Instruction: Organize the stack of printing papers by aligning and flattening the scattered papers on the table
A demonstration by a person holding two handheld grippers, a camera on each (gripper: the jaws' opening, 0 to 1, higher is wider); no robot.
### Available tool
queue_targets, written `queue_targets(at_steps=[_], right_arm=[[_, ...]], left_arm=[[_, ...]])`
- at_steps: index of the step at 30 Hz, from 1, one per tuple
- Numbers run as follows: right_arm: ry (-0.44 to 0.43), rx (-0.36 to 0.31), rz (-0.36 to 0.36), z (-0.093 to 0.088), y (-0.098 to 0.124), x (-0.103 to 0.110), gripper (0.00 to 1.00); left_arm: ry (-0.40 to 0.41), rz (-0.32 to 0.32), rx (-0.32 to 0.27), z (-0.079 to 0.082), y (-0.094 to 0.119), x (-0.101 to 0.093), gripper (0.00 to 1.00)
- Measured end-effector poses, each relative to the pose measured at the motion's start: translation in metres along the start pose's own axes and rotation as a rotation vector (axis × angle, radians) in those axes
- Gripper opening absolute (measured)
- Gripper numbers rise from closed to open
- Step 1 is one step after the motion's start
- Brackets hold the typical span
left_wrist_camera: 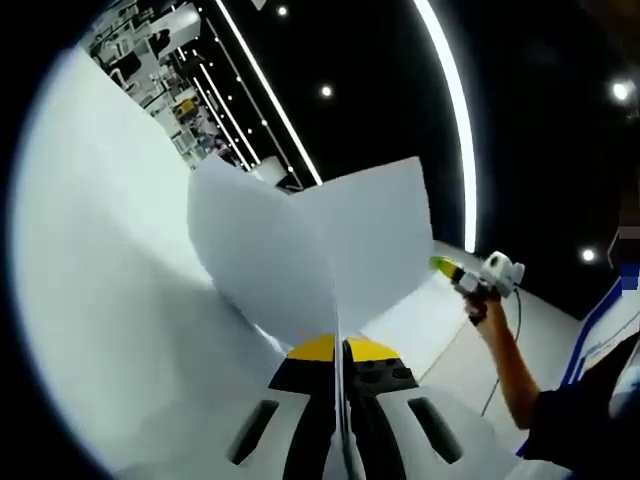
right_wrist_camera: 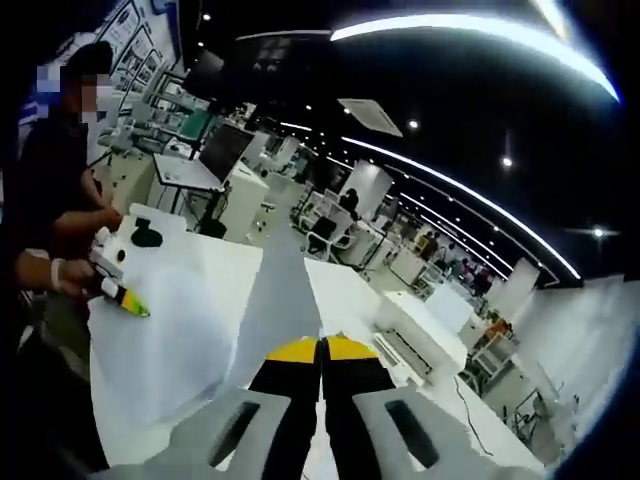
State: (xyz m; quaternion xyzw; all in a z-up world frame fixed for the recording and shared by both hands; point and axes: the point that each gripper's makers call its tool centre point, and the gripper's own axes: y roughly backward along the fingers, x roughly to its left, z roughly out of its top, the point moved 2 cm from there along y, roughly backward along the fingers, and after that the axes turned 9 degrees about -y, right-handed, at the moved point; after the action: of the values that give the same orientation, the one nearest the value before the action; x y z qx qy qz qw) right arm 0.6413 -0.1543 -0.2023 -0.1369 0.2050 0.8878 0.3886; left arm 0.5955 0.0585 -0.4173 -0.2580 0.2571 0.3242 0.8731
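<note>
the left claw [left_wrist_camera: 341,352] is pinched tight on the edge of a white paper [left_wrist_camera: 320,255], which stands lifted and bent above the white tabletop [left_wrist_camera: 100,300]. the right claw [right_wrist_camera: 321,350] is also closed on a paper edge [right_wrist_camera: 280,300], jaws together, over the tabletop.

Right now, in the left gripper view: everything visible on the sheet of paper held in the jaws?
The sheet of paper is plain white, thin and blank, with no print visible. It is lifted off the white table, standing up and bent along the middle into two panels. The left gripper is shut on its lower edge, yellow-tipped jaws pressed to either side.
</note>
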Motion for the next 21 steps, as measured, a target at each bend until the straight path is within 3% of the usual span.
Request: queue_targets(at_steps=[5, 10, 12, 15, 17, 21], right_arm=[[0.183, -0.006, 0.028, 0.001, 0.006, 0.031, 0.00], [0.279, -0.022, 0.038, -0.001, 0.015, 0.058, 0.00], [0.371, -0.040, 0.018, -0.001, 0.020, 0.065, 0.00], [0.408, -0.051, 0.026, -0.008, 0.026, 0.079, 0.00], [0.513, -0.045, 0.015, -0.013, 0.029, 0.088, 0.00], [0.611, -0.033, 0.026, -0.024, 0.031, 0.109, 0.00]], left_arm=[[0.024, -0.006, -0.005, 0.003, -0.001, 0.004, 0.06], [0.021, -0.009, -0.002, 0.001, 0.000, 0.000, 0.06], [0.035, -0.015, -0.007, 0.001, 0.001, -0.001, 0.06], [0.065, -0.024, -0.013, 0.001, 0.002, -0.005, 0.06], [0.071, -0.024, -0.012, 0.001, 0.002, -0.005, 0.06], [0.085, -0.028, -0.017, 0.001, 0.003, -0.007, 0.06]])
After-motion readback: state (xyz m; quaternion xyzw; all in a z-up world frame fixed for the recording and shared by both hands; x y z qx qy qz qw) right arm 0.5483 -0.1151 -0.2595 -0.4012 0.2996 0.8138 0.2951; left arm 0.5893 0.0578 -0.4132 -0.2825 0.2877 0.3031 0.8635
